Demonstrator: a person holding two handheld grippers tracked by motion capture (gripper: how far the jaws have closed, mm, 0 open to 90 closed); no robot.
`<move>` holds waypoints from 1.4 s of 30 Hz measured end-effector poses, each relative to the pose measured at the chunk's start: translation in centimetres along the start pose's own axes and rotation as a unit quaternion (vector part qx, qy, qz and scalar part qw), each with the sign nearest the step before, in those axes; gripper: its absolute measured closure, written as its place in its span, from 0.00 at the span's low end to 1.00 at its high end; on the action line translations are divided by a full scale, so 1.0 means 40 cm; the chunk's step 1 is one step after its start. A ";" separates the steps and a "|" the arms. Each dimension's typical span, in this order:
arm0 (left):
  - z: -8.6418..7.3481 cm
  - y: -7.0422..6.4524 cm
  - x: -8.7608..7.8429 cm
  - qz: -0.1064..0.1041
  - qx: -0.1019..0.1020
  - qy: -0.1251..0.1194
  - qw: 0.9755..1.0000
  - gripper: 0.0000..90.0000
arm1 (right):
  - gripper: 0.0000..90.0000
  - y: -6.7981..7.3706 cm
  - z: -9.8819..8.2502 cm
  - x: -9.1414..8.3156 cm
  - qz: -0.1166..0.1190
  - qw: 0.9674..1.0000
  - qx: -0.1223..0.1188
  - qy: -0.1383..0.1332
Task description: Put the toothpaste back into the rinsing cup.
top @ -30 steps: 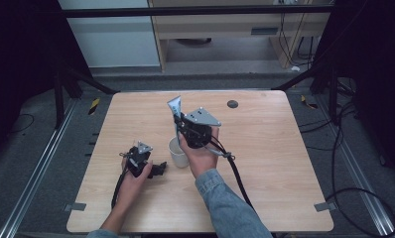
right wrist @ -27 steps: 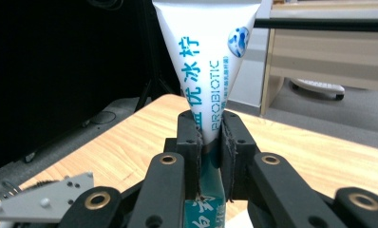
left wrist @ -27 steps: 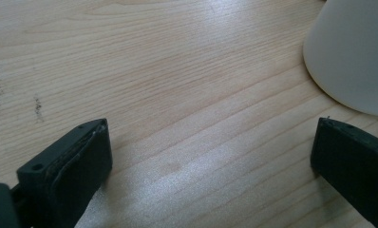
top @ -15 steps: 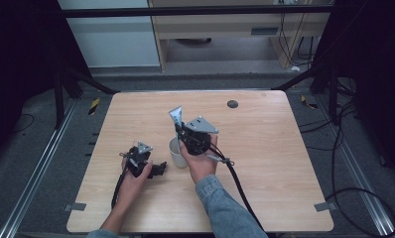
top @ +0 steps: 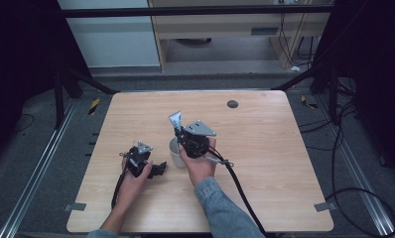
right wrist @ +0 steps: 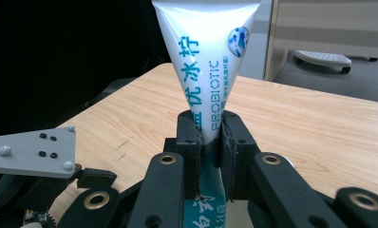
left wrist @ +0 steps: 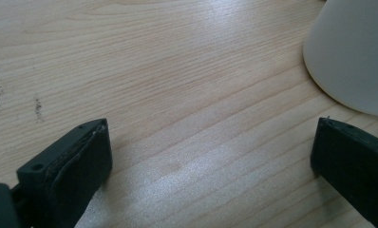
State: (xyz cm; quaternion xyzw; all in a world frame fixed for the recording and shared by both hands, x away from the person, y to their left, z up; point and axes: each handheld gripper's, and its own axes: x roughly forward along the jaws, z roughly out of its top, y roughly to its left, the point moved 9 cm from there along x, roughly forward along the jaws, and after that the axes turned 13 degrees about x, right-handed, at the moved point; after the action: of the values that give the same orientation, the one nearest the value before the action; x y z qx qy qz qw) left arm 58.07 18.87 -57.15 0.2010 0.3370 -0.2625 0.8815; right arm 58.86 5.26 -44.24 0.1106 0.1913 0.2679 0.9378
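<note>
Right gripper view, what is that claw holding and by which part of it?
The right claw is shut on a white toothpaste tube, pinching its narrow middle, with the wide flat crimped end pointing up.

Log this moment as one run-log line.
right gripper: shut on toothpaste tube, above white cup | left gripper: open, on table

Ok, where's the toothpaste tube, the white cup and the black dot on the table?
toothpaste tube (right wrist: 207, 57): right gripper view, its printed flat body.
white cup (left wrist: 353, 52): left gripper view, its side wall.
black dot (top: 232, 104): high view, its middle.
</note>
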 end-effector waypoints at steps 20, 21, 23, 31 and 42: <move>-0.001 0.000 -0.001 -0.001 0.002 0.002 1.000 0.00 | 0.88 -0.008 -0.028 0.015 0.001 1.000 0.016 0.020; -0.001 0.000 -0.001 -0.001 0.002 0.002 1.000 0.00 | 0.88 -0.008 -0.028 0.015 0.001 1.000 0.016 0.020; -0.001 0.001 -0.001 -0.001 0.002 0.002 1.000 0.00 | 0.88 -0.012 -0.033 0.018 0.001 0.999 0.022 0.024; -0.001 0.001 -0.001 -0.001 0.002 0.002 1.000 0.00 | 0.88 -0.022 -0.032 0.021 0.003 0.999 0.035 0.027; -0.001 0.001 -0.001 -0.001 0.002 0.002 1.000 0.00 | 0.86 -0.029 -0.030 0.022 0.007 0.999 0.040 0.031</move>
State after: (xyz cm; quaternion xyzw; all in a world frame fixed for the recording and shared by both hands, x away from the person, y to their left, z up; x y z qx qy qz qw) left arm 58.04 18.92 -57.16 0.2034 0.3384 -0.2635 0.8802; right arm 59.57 4.90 -45.94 0.1412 0.2304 0.2695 0.9243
